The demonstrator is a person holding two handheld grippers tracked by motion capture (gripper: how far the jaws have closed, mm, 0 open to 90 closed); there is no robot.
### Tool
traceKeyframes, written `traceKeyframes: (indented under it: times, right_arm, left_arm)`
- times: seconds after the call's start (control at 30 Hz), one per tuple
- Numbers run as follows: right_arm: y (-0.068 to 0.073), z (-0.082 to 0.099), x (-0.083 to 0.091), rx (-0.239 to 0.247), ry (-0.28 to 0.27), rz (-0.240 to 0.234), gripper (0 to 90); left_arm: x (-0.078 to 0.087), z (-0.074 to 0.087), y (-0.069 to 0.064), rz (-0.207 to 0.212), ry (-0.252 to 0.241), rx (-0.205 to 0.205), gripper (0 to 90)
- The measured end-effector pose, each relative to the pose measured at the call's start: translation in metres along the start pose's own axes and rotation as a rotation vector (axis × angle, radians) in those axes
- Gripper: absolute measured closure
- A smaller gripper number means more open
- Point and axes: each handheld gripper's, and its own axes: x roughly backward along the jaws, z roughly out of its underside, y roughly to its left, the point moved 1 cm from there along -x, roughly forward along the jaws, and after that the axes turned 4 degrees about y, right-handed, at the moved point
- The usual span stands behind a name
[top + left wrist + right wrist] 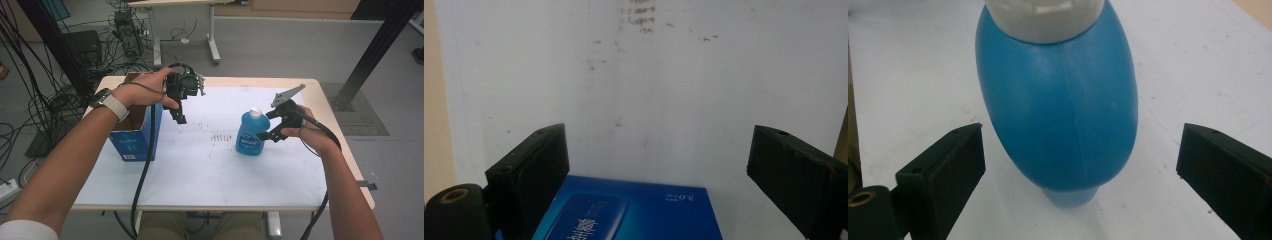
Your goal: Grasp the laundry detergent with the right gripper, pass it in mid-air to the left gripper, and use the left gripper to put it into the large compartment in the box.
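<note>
We see a blue bottle point(250, 135) standing upright on the white table point(200, 165), right of the blue box point(136, 135). Our right gripper point(267, 131) sits just beside it, jaws wide, gripping nothing. Our left gripper point(179, 116) hovers beside the box, open and empty.

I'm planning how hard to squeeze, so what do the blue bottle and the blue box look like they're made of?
Blue bottle: likely plastic, smooth and slightly glossy, with a moulded seam down its side and a white cap. Blue box: probably cardboard, brown inside its open top, printed blue outside with a faint sheen.
</note>
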Motion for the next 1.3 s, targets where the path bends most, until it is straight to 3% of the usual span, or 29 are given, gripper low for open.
traceKeyframes:
  times: [1.3]
  right_arm:
    - [-0.0012,0.0008,-0.0005,-0.006,0.000,-0.002,5.3]
  left_arm:
    - [-0.0027,0.0009,0.0011,0.005,0.001,0.008,10.0]
